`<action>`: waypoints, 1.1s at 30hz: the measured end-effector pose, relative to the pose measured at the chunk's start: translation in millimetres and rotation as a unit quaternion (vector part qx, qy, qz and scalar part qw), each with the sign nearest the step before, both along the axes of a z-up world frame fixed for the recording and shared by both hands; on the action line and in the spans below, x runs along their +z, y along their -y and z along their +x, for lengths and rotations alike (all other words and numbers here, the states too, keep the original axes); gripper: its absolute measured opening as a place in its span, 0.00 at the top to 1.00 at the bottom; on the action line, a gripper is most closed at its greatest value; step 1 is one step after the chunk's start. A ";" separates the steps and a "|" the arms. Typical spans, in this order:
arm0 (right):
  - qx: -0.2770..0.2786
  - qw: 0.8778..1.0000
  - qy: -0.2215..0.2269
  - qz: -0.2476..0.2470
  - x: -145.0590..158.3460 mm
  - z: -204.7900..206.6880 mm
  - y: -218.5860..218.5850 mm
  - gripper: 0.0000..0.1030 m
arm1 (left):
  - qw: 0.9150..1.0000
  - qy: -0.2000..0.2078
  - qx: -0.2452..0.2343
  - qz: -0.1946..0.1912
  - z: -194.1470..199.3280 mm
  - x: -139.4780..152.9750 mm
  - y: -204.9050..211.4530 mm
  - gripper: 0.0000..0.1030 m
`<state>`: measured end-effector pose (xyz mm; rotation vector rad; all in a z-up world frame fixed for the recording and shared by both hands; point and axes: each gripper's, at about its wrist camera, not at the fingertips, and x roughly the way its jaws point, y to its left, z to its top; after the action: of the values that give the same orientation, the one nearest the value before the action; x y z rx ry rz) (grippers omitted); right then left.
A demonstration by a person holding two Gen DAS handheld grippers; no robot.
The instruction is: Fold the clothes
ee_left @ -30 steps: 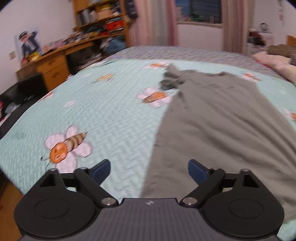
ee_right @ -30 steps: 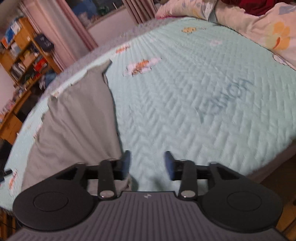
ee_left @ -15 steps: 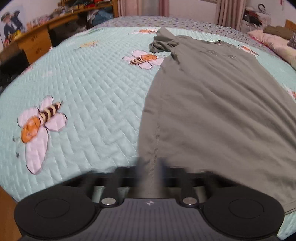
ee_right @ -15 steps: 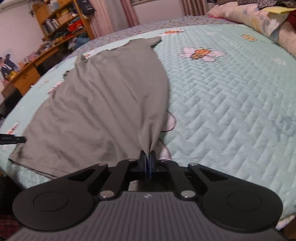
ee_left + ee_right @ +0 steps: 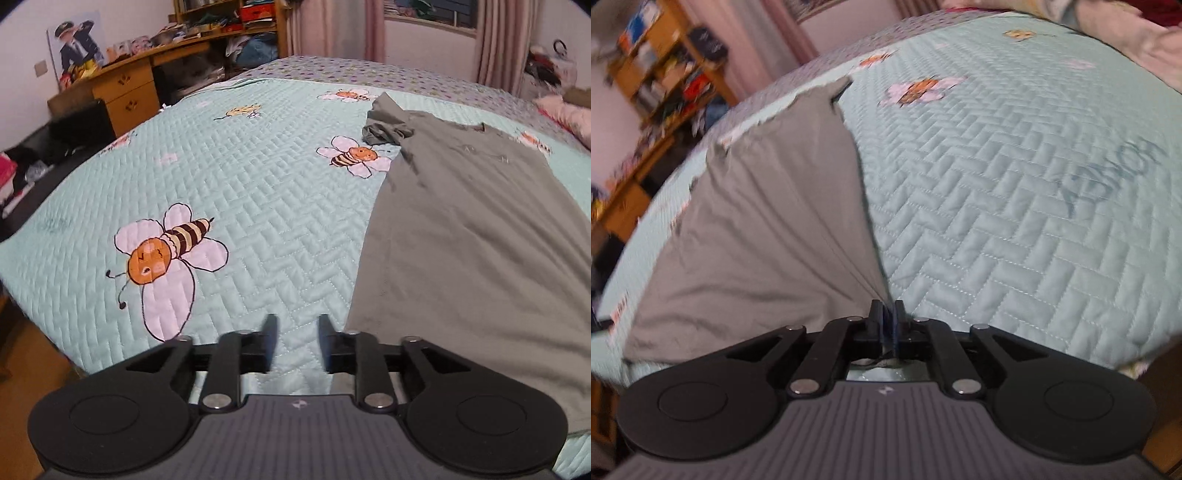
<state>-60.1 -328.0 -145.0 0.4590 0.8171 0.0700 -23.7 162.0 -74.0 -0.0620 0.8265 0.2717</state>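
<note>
Grey shirt (image 5: 476, 236) lies spread flat on the bed (image 5: 258, 192), over a pale green quilt printed with bees. We hold our left gripper (image 5: 295, 341) low over bare quilt just beside the shirt's near corner, fingers apart with a gap between them, gripping nothing. Our right gripper (image 5: 887, 317) is pressed together, pinching the shirt's (image 5: 768, 206) other near corner; cloth fans out in taut creases from the pinch. One sleeve (image 5: 386, 125) lies bunched at the far end.

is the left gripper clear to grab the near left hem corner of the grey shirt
Probably yes: the left gripper is open over bare quilt, with the grey shirt edge just to its right and nothing between.
</note>
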 end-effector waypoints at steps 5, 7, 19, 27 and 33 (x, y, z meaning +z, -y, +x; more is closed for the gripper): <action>-0.006 0.999 0.042 -0.002 20.4 -4.5 -3.7 0.71 | 0.999 0.031 -0.020 0.020 6.4 7.1 19.2 0.27; -0.011 0.999 0.051 0.008 24.6 -3.6 -3.8 0.58 | 0.998 0.028 -0.021 0.047 16.0 0.8 24.8 0.24; -0.034 0.999 0.016 0.029 7.8 -4.1 0.9 0.51 | 0.997 -0.004 -0.067 0.031 24.0 -36.8 17.4 0.21; -0.007 1.000 0.024 -0.005 7.9 -3.0 -12.2 0.48 | 0.989 0.004 -0.134 0.055 14.6 -44.2 29.2 0.28; 0.002 0.999 0.030 -0.033 11.3 -1.9 -20.9 0.47 | 0.982 -0.030 -0.162 0.089 27.6 -61.8 50.3 0.75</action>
<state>-61.9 -307.1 -133.8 0.3912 0.7591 0.0601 3.9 111.7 -135.8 0.2483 0.8545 0.0387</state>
